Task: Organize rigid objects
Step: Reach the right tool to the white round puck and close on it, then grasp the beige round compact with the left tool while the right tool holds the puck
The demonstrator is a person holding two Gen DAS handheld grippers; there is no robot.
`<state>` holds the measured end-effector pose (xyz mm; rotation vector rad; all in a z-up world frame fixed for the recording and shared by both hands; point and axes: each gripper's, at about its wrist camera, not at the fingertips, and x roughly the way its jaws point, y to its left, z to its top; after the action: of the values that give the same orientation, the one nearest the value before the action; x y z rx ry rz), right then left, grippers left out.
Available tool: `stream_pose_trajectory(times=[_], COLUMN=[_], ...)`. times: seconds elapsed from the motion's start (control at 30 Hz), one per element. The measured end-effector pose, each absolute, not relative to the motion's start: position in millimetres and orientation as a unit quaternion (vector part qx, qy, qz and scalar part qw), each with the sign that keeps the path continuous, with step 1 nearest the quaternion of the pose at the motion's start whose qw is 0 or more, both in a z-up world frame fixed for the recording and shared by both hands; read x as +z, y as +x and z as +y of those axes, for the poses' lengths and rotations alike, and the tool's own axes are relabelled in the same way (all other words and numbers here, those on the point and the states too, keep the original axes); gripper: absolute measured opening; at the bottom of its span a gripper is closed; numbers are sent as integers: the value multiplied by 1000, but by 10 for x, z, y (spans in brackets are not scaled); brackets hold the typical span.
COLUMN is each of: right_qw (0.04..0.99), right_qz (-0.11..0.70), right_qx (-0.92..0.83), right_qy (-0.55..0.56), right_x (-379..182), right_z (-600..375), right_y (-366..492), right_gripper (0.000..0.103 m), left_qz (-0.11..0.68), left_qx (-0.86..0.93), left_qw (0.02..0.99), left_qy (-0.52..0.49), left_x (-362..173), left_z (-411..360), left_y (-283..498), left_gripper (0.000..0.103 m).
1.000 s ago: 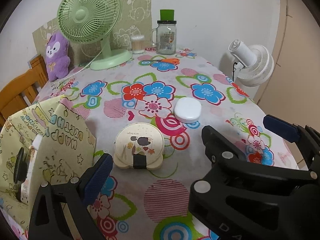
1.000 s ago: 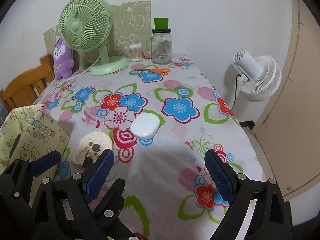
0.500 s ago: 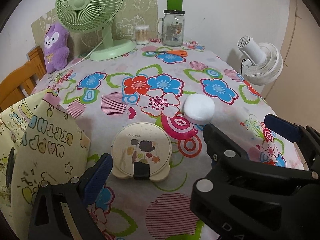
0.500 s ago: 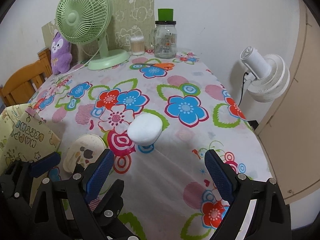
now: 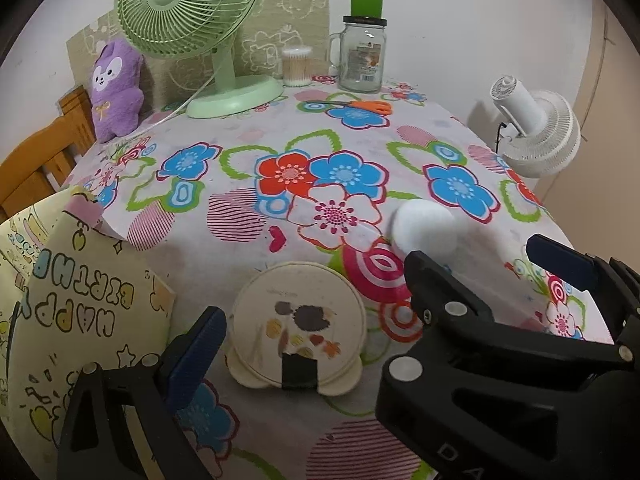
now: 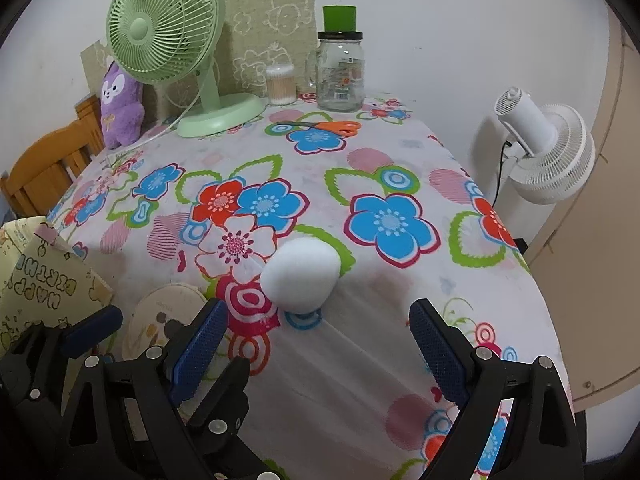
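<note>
A round cream box (image 5: 298, 324) with a small picture on its lid lies on the flowered tablecloth (image 5: 248, 252), just ahead of my left gripper (image 5: 316, 336). That gripper's left finger stands wide; its right finger is hidden behind my right gripper (image 5: 488, 268). In the right wrist view the left gripper (image 6: 164, 348) is open, with the cream box (image 6: 160, 316) ahead of it. A white oval box (image 6: 300, 272) lies a little beyond my right gripper (image 6: 318, 332), which is open with nothing between its blue pads (image 6: 200, 344). The white box (image 5: 424, 228) shows here too.
A yellow birthday gift bag (image 5: 80, 312) stands at the left table edge. At the back are a green fan (image 5: 188, 4), purple plush (image 5: 116, 88), cotton-swab tub (image 5: 297, 66), glass jar (image 5: 362, 56) and orange scissors (image 5: 360, 106). A white fan (image 6: 548, 148) stands off the table's right edge.
Both grippers have moved forward and slightly down toward the table. The cream box and the white box look nearer and larger. The jaws have stayed as wide as before.
</note>
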<state>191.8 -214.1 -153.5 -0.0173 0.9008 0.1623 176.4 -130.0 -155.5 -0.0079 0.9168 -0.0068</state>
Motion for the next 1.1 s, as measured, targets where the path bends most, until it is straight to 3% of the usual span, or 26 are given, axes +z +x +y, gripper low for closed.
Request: stream_pose_trajectory(times=[0.2,0.43,0.73,1.0,1.1], right_qw=[894,893,889,882,881], right_qz=[440,440,447,460,464], right_qx=[81,94,100,98,90], right_qy=[-12,-19,-13,10,10], right_x=[-1591,-1644,-1716,-1788,-1813], right_z=[-2107,-2047,-2012,-2048,-2049], right_y=[2003,2079,2215,2379,2427], right_gripper=[94,94,93,84,75], left_qz=[455,453,447,449,448], left_qx=[3,24,16,17,16], left_qw=[891,891,894,893,894], left_qy=[-12,-18,-7,-6,-6], left_x=[-1625,-1670,-1666,-1666,-1666], left_z=[-1249,-1185,-1184,-1163,-1152], left_y=[1839,1878,1973,2095,2116], left_gripper=[99,77,77,77,77])
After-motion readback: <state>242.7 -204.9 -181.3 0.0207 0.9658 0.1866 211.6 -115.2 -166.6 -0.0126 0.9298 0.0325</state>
